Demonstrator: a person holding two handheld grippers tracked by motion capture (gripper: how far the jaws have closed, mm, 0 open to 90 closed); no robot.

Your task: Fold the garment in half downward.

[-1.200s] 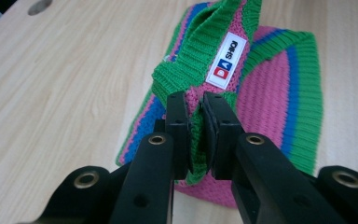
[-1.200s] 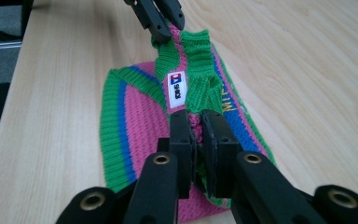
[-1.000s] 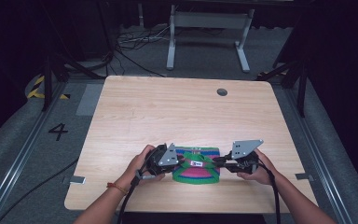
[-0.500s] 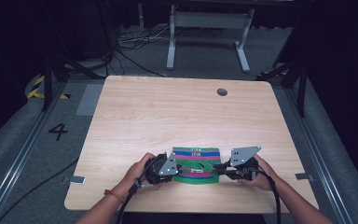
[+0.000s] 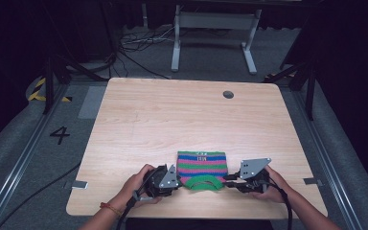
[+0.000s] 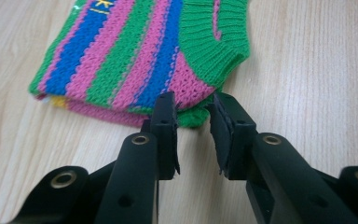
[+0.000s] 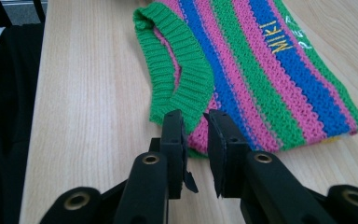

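Two claws release a small knitted sweater on a pale wooden tabletop [image 5: 163,115]. The left claw [image 6: 193,119] stands narrowly parted, its jaws having just been opening, the pads clear of the knit with only the near corner of the fabric at the gap; the right claw [image 7: 196,128] matches it at the opposite corner, jaws likewise just opened a little, nothing pressed between them. The step in hand appears to be letting go after laying the garment flat: done well, each claw would open a touch more and draw straight back and level, so that no pad snags the loose stitches or drags a corner out of line. The sweater [image 5: 201,168] lies flat near the front edge of the tabletop, between the two hands, striped in green, pink and blue, with a ribbed green collar facing the person and yellow lettering on a blue band at its far end.
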